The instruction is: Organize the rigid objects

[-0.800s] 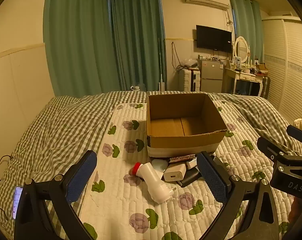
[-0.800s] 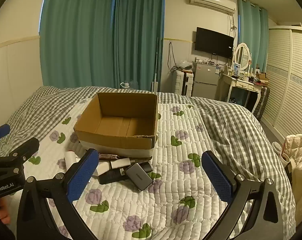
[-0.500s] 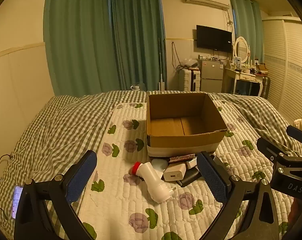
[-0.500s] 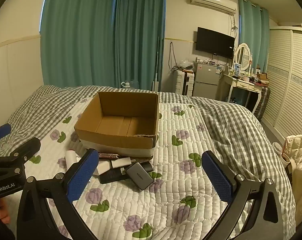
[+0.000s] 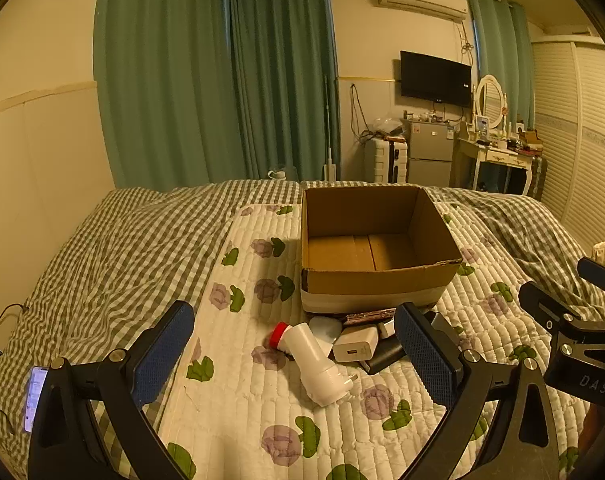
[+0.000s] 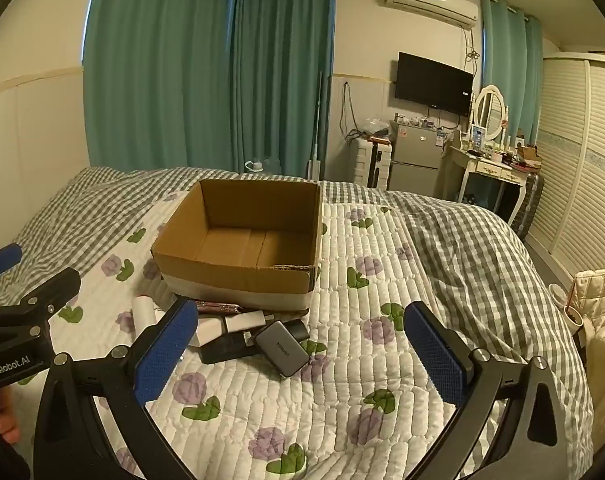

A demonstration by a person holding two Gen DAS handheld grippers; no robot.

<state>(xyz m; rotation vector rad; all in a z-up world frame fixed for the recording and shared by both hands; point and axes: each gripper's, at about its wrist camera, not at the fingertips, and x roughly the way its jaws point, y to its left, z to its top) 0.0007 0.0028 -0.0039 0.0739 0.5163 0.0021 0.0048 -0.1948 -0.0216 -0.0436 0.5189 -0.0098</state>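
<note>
here both the left gripper and the right gripper are spread wide, nothing held. the small objects are piled at the cardboard box near edge, at 12 o'clock; bare quilt is seen at 3 o'clock.

You are working in a home bedroom: quilted bed, teal curtains, wall television, dressing table.

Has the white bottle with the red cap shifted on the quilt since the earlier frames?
No. The white bottle lies in the same spot, just in front of the cardboard box, beside the white charger.
</note>
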